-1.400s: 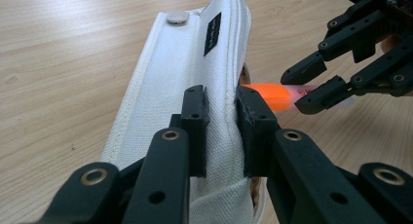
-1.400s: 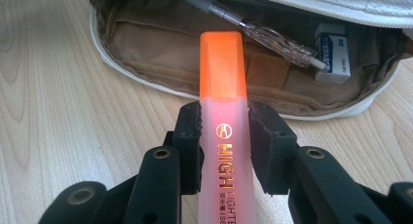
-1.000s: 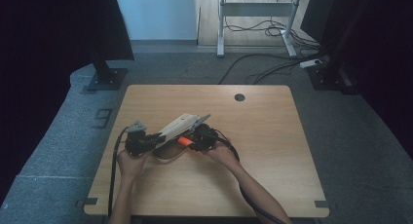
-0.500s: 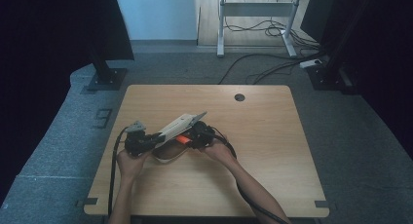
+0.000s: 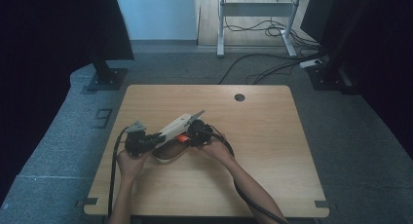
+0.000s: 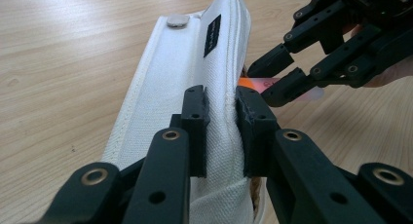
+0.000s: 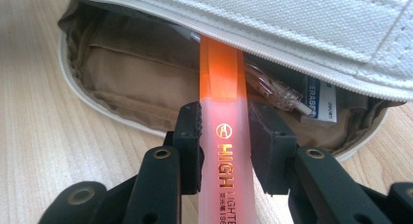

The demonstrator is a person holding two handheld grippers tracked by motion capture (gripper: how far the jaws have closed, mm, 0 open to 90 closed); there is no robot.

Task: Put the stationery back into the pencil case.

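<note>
1. The left tool [image 6: 221, 112] is gripping the upper flap of one white pouch [image 6: 185, 63], jaws nearly closed on the fabric.
2. The right tool [image 7: 224, 121] is clamping one orange highlighter [image 7: 226, 136], its tip inside the pouch mouth.
3. The pouch is lying on the counter [image 5: 272, 136], left of centre.

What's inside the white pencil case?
Inside the pencil case: tan lining, an orange highlighter poking in, an eraser and clear wrapping. The white flap hides whatever lies deeper.
</note>
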